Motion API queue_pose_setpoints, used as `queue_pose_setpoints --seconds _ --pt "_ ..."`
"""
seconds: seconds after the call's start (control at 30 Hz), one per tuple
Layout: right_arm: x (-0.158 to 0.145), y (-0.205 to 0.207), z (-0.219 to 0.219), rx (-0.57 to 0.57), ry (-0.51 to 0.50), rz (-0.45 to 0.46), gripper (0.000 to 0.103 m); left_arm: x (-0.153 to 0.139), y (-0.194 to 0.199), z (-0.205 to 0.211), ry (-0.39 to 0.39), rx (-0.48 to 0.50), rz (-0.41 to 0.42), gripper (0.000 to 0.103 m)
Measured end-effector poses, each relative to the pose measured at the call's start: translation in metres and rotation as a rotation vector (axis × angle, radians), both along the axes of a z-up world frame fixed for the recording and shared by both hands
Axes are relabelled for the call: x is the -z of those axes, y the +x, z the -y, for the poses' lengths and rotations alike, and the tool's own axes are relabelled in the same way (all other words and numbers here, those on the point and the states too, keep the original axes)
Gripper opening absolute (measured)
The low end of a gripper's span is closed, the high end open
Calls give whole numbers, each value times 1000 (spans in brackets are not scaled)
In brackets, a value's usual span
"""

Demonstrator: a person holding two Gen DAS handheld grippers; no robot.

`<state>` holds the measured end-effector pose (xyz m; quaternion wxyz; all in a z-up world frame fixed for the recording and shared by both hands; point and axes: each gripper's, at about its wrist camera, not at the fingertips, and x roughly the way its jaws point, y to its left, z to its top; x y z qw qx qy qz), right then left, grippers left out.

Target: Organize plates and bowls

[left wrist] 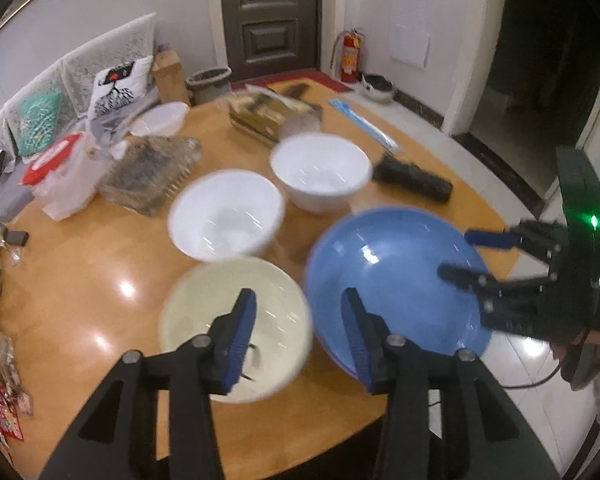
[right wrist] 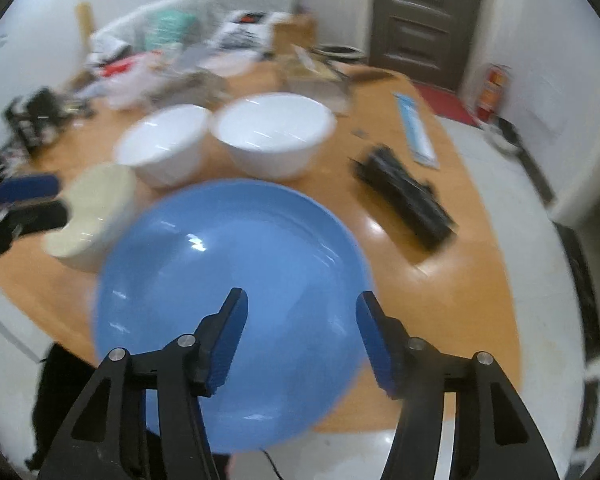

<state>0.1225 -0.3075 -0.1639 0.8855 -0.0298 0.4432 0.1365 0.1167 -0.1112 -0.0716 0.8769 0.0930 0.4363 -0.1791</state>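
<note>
both grippers (left wrist: 298,328) (right wrist: 302,330) hang released; blue plate (right wrist: 236,280) overhangs the tabletop (left wrist: 100,280) near edge, a bump could tip it off

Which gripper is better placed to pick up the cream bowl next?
Probably the left gripper: its open jaws hang beside the cream bowl, while the right gripper hangs over the blue bowl.

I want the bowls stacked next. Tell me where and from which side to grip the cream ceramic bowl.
Grip the cream ceramic bowl by its near rim, one finger inside and one outside the thin upright wall. Come from above with the left gripper, which hangs open over it. The large blue bowl crowds its right side and a white bowl sits just behind, so the near edge looks freest.
</note>
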Motion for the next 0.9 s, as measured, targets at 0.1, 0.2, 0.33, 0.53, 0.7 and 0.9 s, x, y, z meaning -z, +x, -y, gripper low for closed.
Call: queue_pose_setpoints --seconds 0.1,0.2,0.33,0.53,0.7,0.9 --pt "-9 11 -17 -45 -8 35 59 -14 17 -19 7 -21 22 44" --pt "-14 25 -36 -95 -5 51 63 -21 39 -39 -15 -40 14 46" --pt "-14 48 -59 -160 44 34 63 -17 76 -61 -25 -67 -10 47" --pt "-4 81 -95 -222 81 -3 63 13 129 -76 -24 -92 -75 47" --pt "3 103 -112 -238 80 -30 63 38 158 -75 -50 -85 -129 46" --pt "3 114 -116 -261 108 -63 62 60 173 -70 -52 -72 -159 32"
